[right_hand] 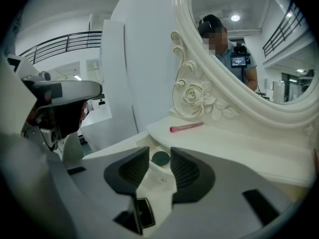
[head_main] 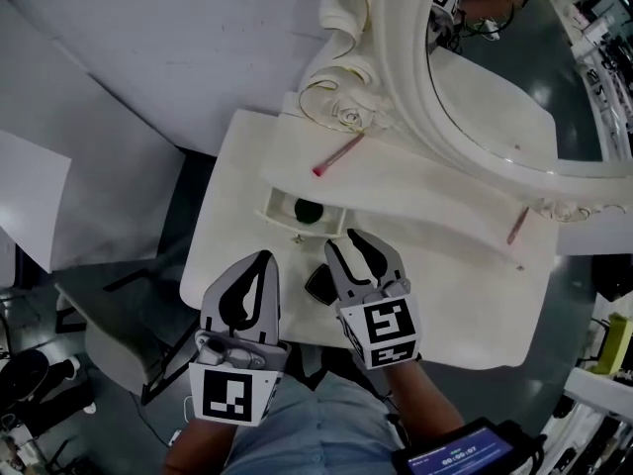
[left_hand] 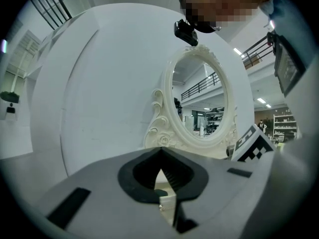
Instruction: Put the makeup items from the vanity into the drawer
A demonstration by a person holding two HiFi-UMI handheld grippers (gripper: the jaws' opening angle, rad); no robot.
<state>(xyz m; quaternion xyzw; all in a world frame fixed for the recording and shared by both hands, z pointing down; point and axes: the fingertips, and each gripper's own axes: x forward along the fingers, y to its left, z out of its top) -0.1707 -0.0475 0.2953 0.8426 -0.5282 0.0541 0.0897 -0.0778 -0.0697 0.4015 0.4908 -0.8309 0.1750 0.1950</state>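
The white vanity (head_main: 475, 305) has a small open drawer (head_main: 280, 209) with a dark round makeup item (head_main: 308, 209) (right_hand: 160, 158) inside. A black square compact (head_main: 318, 283) (right_hand: 144, 212) lies on the tabletop in front of the drawer. A pink brush (head_main: 338, 154) (right_hand: 186, 127) rests on the upper shelf by the mirror's base. A second pink stick (head_main: 518, 224) lies at the shelf's right. My right gripper (head_main: 342, 240) (right_hand: 159, 151) hovers just right of the compact, open and empty. My left gripper (head_main: 263, 258) (left_hand: 160, 153) is shut and empty, left of the compact.
An ornate oval mirror (head_main: 465, 117) (left_hand: 199, 103) rises behind the shelf and reflects a person. White wall panels (head_main: 148, 57) stand to the left. A grey chair (head_main: 109, 334) sits at the vanity's left, and a small screen (head_main: 465, 455) shows at the bottom right.
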